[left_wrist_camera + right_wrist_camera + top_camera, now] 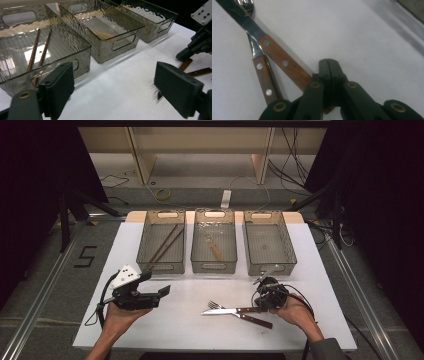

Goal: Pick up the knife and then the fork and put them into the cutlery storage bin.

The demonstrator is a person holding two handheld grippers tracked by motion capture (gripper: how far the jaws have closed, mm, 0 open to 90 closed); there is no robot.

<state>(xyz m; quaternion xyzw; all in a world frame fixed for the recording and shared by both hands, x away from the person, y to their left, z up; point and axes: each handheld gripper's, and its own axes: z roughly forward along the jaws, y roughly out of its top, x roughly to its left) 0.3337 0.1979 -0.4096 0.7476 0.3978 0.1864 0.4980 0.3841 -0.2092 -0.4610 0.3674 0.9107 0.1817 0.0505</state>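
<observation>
Three clear smoky bins stand in a row at the far edge of a white board. The left bin (161,247) holds two brown chopsticks (166,243) lying side by side along its length. The middle bin (214,246) holds a pale wooden utensil (215,248), too small to name more exactly. The right bin (268,247) shows a bare ribbed floor with one small dark dot. Nearer the person, a knife (231,310) and a fork (240,314) with riveted wooden handles lie crossed on the white board (190,330). The right gripper (264,292) sits at the knife's handle end; the right gripper view shows its jaws pressed together, touching the handle's end, though I cannot tell whether they pinch it. The left gripper (162,291) hovers near the left bin, and the left gripper view shows its jaws spread wide with nothing between them. Around the board lie grey floor, metal rails, cables and dark curtains.
</observation>
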